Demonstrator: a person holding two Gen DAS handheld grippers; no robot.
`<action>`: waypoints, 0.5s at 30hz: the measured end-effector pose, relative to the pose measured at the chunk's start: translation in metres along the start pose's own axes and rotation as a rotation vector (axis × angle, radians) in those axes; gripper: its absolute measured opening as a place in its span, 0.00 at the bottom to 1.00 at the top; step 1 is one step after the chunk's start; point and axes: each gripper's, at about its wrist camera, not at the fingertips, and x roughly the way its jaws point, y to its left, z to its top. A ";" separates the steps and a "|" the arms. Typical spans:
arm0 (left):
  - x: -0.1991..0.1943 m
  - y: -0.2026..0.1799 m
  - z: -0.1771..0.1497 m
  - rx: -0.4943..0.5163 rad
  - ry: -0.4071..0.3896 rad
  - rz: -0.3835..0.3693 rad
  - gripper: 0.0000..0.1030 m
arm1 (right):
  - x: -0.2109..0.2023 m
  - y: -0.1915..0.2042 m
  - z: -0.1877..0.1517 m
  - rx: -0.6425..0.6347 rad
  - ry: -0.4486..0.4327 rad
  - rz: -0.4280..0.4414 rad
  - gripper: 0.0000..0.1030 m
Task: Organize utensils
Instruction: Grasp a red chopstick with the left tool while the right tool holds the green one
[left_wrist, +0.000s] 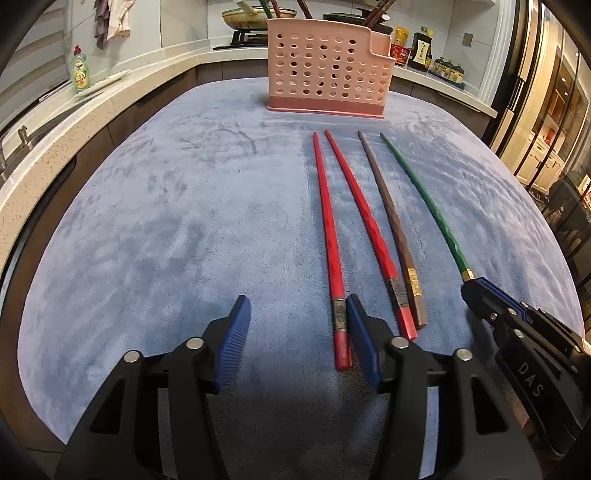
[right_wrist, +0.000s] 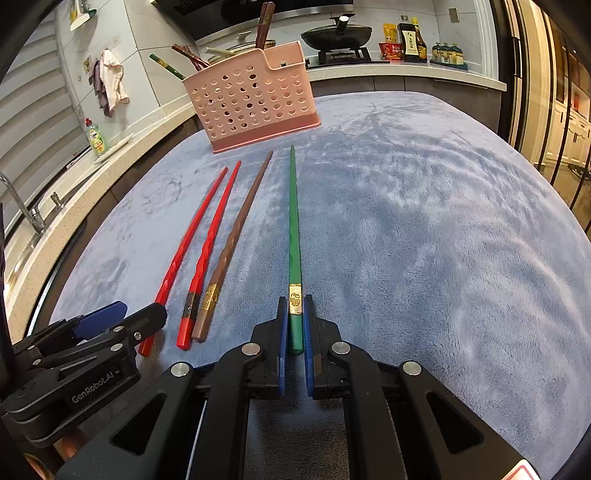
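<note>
Several chopsticks lie side by side on the blue cloth (left_wrist: 166, 221): two red ones (left_wrist: 327, 229) (left_wrist: 364, 218), a brown one (left_wrist: 388, 218) and a green one (left_wrist: 424, 199). My right gripper (right_wrist: 295, 317) is shut on the thick end of the green chopstick (right_wrist: 294, 229), which still lies along the cloth. It also shows in the left wrist view (left_wrist: 476, 291). My left gripper (left_wrist: 297, 310) is open and empty, low over the cloth, its right finger beside the leftmost red chopstick's end (right_wrist: 177, 258). A pink perforated holder (left_wrist: 328, 74) stands at the far edge with chopsticks in it (right_wrist: 264, 22).
A kitchen counter (left_wrist: 92, 110) with a green dish-soap bottle (left_wrist: 79, 70) and sink runs along the left. Pans, a stove and sauce bottles (left_wrist: 421, 48) stand behind the holder. Glass doors are on the right.
</note>
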 end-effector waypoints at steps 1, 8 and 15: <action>0.000 0.000 0.000 0.003 0.000 0.004 0.40 | 0.000 0.000 0.000 0.001 0.000 0.001 0.06; -0.001 0.007 0.004 -0.005 0.018 -0.019 0.10 | -0.002 -0.001 -0.001 0.005 -0.002 0.003 0.06; -0.012 0.013 0.008 -0.026 0.012 -0.051 0.07 | -0.011 -0.004 0.001 0.018 -0.012 0.005 0.06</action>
